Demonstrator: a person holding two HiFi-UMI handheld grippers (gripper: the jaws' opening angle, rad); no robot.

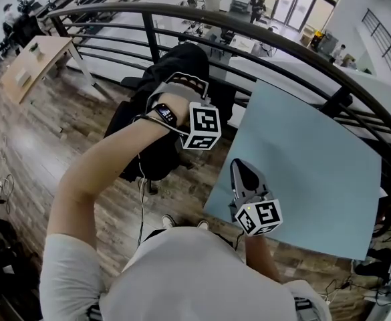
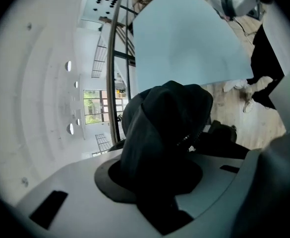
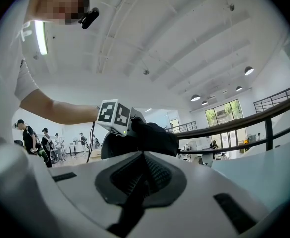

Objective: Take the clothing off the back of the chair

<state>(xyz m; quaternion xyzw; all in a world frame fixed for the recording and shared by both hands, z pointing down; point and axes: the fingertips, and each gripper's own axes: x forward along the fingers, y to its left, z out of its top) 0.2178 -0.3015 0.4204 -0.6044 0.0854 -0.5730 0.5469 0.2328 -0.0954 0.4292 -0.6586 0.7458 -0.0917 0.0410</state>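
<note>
Left tool (image 2: 154, 182) tight on black clothing (image 2: 167, 118), fabric between its jaws

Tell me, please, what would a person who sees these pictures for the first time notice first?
First comes the left hand-held gripper in the middle of the head view, closed on a bunched black jacket. Next is the large pale blue tabletop on the right, with the right hand-held gripper held shut and empty at its left edge. A dark curved railing sweeps across the top.
</note>
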